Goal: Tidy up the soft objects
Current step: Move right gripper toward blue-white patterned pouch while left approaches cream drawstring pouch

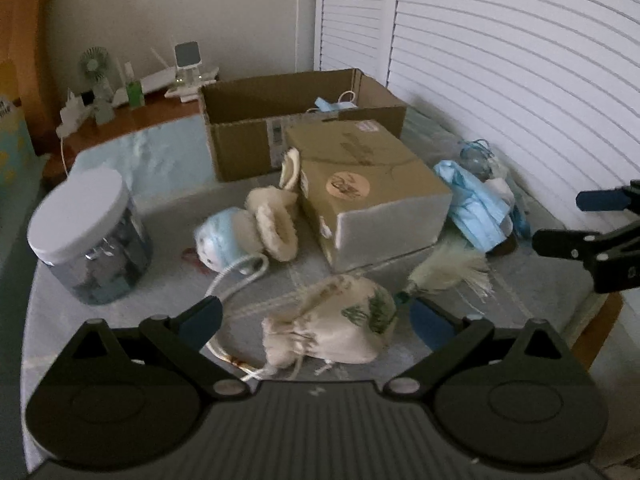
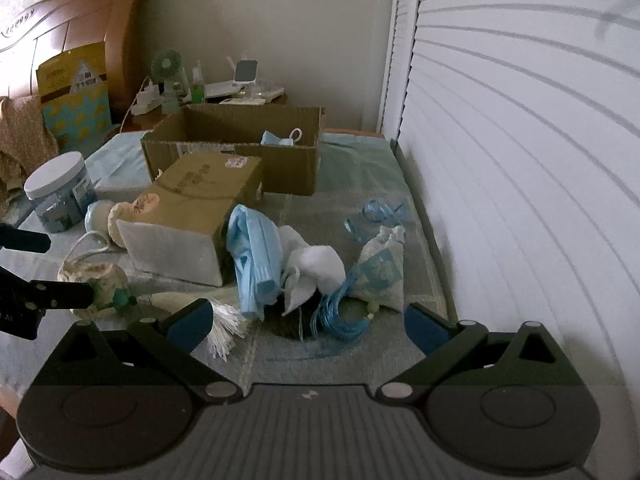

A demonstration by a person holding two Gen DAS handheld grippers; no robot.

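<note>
My left gripper point(image 1: 316, 320) is open, its jaws either side of a cream drawstring pouch point(image 1: 332, 330) with a white tassel point(image 1: 452, 272). Fluffy cream and blue earmuffs point(image 1: 256, 228) lie behind it. My right gripper point(image 2: 306, 324) is open above blue face masks point(image 2: 254, 252), a white mask point(image 2: 312, 268) and a pale sachet point(image 2: 380, 272) with blue cord point(image 2: 336, 316). An open cardboard box point(image 2: 232, 156) at the back holds a blue mask point(image 2: 280, 138). The pouch also shows in the right wrist view point(image 2: 96, 280).
A closed brown box point(image 1: 368, 188) lies mid-table. A white-lidded jar point(image 1: 88, 240) stands at the left. White louvred doors point(image 2: 520, 160) run along the right. A nightstand with a fan point(image 2: 166, 66) and devices stands behind. A blue ribbon point(image 2: 376, 216) lies near the doors.
</note>
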